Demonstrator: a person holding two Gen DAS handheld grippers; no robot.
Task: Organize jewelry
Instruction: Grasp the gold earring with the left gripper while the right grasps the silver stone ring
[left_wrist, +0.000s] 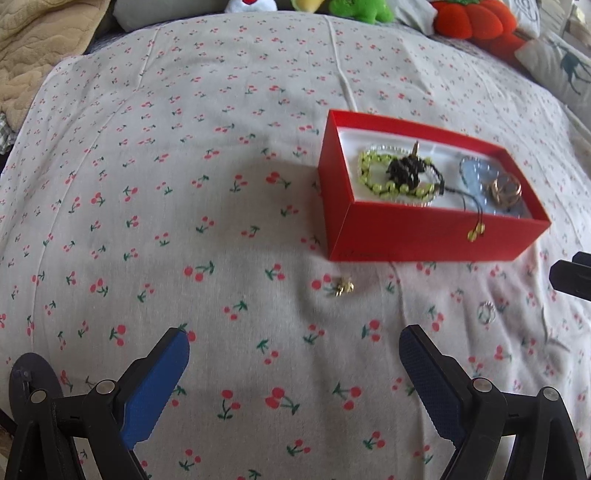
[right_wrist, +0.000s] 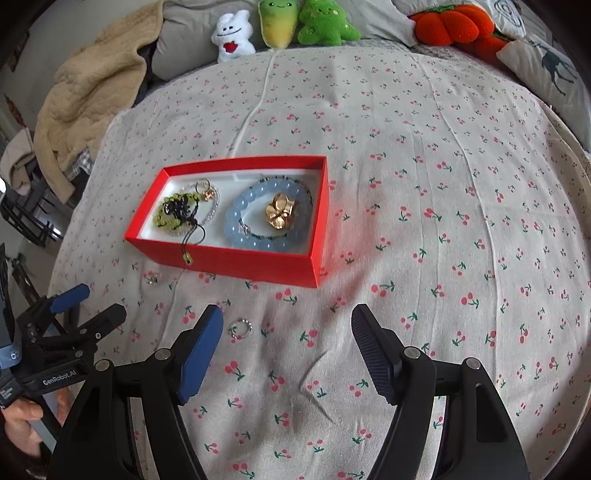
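Red box (right_wrist: 236, 260) w/ bracelets sits on cherry-print bed (right_wrist: 424, 184). Silver ring (right_wrist: 240, 328) and gold charm (left_wrist: 343, 288) lie loose in front. Left tool (left_wrist: 293, 341) reads "GenRobot.AI"; both it and right tool (right_wrist: 287, 321) gape apart, holding nothing.

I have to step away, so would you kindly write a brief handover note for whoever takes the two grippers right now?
Left gripper: open, empty, hovering over the cherry-print bedspread.
Right gripper: open, empty, just in front of the box.
Red box: holds the green bead bracelet with its black cord, whose tassel hangs over the front wall, the blue bead bracelet, a gold flower piece and a small gold ring.
Left to do: two pieces lie loose on the bedspread, a small gold earring and a silver ring, the ring beside the right gripper's left finger. Both go into the box.
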